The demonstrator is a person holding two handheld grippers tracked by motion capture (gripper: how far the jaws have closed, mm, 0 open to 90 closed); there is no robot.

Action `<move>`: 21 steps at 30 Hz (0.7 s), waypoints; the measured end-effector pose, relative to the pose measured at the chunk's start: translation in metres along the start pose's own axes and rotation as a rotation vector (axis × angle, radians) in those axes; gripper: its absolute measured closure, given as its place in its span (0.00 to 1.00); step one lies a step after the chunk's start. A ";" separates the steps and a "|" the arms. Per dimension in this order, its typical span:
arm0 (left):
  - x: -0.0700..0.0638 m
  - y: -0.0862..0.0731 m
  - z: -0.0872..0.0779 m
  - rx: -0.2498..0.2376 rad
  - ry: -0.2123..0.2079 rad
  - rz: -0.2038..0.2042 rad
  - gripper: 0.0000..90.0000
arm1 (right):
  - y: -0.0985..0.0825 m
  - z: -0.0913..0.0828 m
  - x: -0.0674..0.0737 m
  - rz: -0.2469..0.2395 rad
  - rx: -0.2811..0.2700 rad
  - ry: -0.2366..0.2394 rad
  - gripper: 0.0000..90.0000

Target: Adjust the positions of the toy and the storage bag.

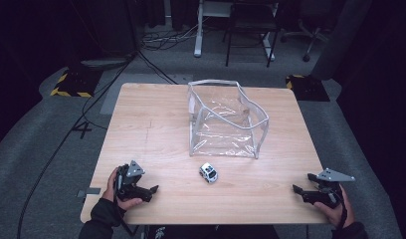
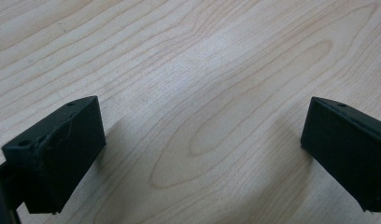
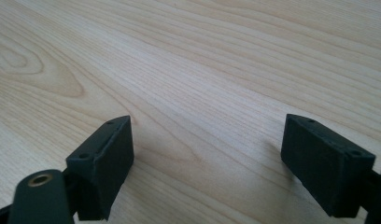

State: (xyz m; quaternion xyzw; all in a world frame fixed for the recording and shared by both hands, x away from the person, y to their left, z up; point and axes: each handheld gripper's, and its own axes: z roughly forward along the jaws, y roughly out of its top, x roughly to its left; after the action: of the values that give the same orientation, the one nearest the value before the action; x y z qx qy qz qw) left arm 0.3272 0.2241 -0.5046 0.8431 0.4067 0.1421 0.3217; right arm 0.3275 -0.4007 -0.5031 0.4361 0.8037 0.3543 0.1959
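Resting at the near table [image 1: 151, 124] corners, the left gripper [image 1: 150, 190] and right gripper [image 1: 297, 190] both sit spread apart, empty. The toy car [image 1: 208, 173] sits between them, just before the clear pouch [image 1: 223, 122]. It'll probably roll off if a jaw nudges it.

Near table [image 1: 156, 124] strip: open | centre: toy car [image 1: 208, 173] obstructs | far centre: clear bag [image 1: 223, 119] blocks

The toy car [image 1: 208, 173] sits on the table [image 1: 151, 129] near its front edge, just before the pouch [image 1: 226, 119] at the middle. The left gripper [image 1: 152, 189] and right gripper [image 1: 296, 189] rest at the front corners.
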 end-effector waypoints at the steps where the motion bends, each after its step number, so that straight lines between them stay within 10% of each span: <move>1: 0.000 0.000 0.000 0.000 0.000 0.004 0.00 | 0.000 0.000 0.000 0.003 0.000 0.000 0.19; 21: 0.000 0.000 0.000 0.000 0.002 0.000 0.00 | 0.009 0.010 0.017 -0.076 0.004 0.072 0.19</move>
State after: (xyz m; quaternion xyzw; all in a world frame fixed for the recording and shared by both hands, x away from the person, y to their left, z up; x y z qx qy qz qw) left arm 0.3271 0.2241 -0.5045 0.8430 0.4070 0.1428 0.3213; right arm 0.3294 -0.3788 -0.5027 0.3928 0.8269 0.3604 0.1789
